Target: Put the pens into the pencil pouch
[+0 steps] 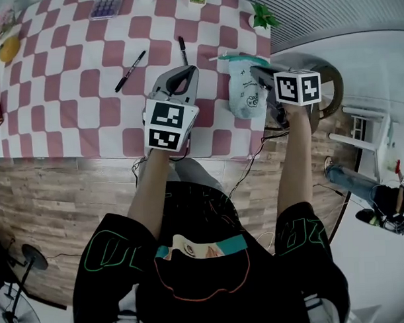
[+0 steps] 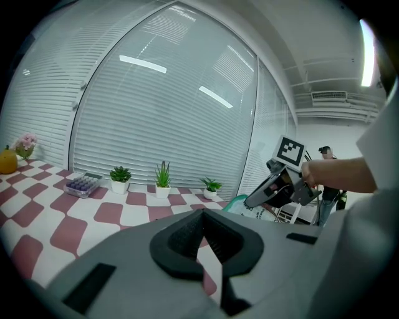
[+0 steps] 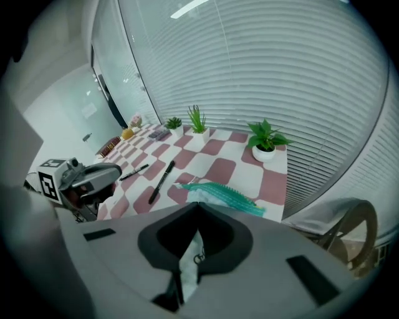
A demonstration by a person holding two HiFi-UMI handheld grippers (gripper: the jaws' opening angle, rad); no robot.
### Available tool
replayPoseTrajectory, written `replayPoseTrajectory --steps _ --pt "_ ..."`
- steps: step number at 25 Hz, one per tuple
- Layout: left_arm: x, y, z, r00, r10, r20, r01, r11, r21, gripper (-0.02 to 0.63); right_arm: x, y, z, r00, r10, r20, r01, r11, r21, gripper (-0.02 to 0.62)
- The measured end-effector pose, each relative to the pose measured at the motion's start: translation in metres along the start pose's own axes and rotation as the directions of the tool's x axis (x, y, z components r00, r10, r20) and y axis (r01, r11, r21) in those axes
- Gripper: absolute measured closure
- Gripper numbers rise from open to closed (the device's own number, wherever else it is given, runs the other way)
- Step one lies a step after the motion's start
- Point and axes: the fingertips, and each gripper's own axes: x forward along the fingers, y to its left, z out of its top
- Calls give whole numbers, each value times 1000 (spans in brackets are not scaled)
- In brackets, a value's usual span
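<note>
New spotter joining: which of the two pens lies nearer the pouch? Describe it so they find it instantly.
On the red-and-white checkered table, find the pale pouch with the teal zipper at the right edge. Just left of its top lies a black pen, running almost straight up the head view. The other pen lies farther left and slants strongly.

pencil pouch (image 1: 244,91): soft pale fabric, crinkled, matt; teal zip edge
pens (image 1: 130,71): black plastic, slight sheen, left of pencil pouch
table cover (image 1: 67,83): matt, smooth, under pencil pouch
left gripper (image 1: 185,72): matt grey plastic
</note>
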Motion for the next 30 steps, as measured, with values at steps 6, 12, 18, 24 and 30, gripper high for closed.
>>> replayPoseTrajectory --steps 6,12,18,24,30 --pt "-2 0 12 1000 3 22 -3 1000 10 607 -33 20 26 989 27 146 -17 997 -73 592" --pt "-11 13 31 996 41 82 -43 999 26 607 -69 51 61 930 157 332 -95 976 -195 592" --pt "-34 37 49 987 93 133 -96 995 20 606 -102 92 91 832 328 447 -183 924 -337 592" --pt "-67 59 68 975 86 203 -98 994 49 606 -120 146 107 726 516 454 -218 799 -560 592" --pt "-103 35 92 944 -208 256 171 972 159 433 -141 200 114 558 732 390 -317 623 -715 592"
